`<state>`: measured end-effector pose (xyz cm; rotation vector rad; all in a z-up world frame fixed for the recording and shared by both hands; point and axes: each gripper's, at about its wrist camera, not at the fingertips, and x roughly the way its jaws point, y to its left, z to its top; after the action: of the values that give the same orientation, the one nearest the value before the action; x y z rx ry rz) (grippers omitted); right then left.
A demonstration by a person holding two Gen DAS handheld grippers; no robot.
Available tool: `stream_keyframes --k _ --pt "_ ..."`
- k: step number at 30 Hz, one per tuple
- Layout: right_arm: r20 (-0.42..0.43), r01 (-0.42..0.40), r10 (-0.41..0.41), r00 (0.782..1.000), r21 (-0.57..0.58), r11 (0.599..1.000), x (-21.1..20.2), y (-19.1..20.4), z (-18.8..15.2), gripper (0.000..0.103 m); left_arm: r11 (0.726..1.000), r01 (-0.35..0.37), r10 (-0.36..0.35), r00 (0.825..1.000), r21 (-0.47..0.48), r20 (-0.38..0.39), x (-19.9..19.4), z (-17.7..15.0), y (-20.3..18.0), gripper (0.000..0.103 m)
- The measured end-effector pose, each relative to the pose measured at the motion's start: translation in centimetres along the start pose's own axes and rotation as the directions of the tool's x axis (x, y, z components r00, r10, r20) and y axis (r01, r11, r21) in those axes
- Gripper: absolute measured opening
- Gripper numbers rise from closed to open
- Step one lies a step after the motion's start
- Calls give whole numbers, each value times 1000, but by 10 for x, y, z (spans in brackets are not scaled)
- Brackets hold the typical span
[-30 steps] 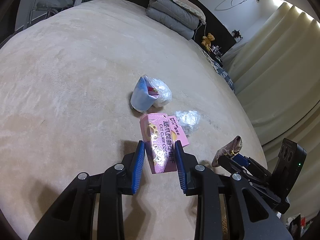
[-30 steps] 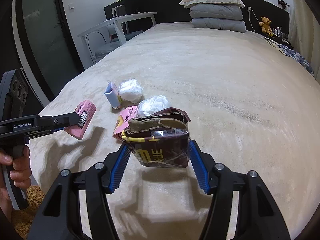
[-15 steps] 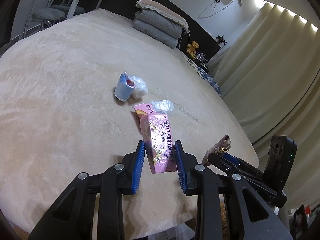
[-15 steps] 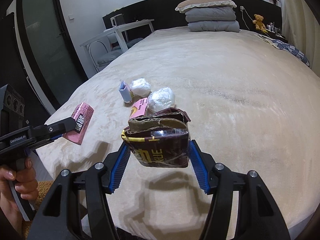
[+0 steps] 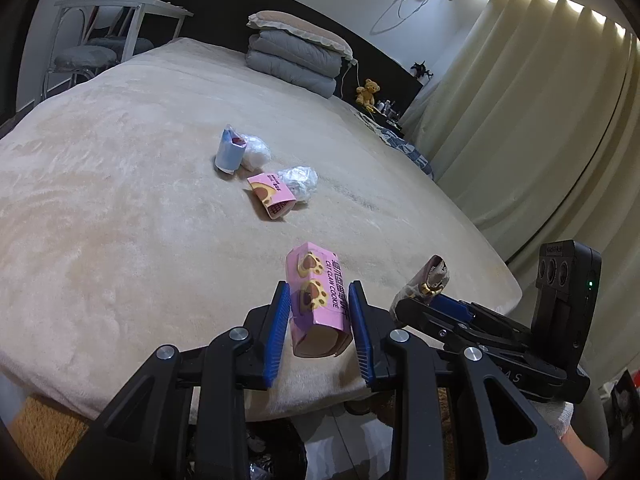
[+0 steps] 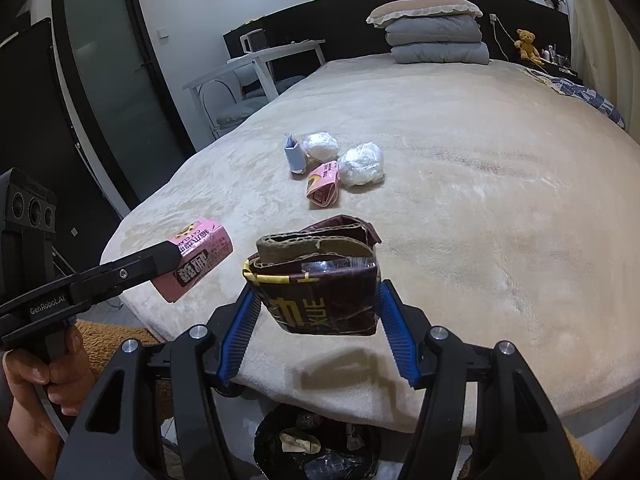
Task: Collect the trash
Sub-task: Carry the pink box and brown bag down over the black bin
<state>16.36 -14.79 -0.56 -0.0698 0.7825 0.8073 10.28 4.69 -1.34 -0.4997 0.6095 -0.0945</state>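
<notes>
My left gripper is shut on a pink cookie box, held in the air over the near edge of the bed; the same pink cookie box shows at the left of the right wrist view. My right gripper is shut on a crumpled dark brown carton, also seen side-on as the brown carton at the right of the left wrist view. Farther up the bed lie a blue carton, two white plastic wads and a small pink wrapper.
A black-lined trash bin with scraps stands on the floor below the bed's near edge. Folded bedding and a pillow lie at the headboard. A white table and chair stand at the left, curtains at the right. A hand grips the left tool.
Both grippers have drawn back from the trash pile toward the bed's near edge, carrying their items. The floor and the bin below the edge have come into view.
</notes>
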Motion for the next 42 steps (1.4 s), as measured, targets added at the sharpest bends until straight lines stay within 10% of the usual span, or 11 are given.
stream_keyframes --k 42 --pt "-158 -59 80 984 130 990 -12 14 -72 60 998 -50 57 979 39 -195 -18 -96 -17 28"
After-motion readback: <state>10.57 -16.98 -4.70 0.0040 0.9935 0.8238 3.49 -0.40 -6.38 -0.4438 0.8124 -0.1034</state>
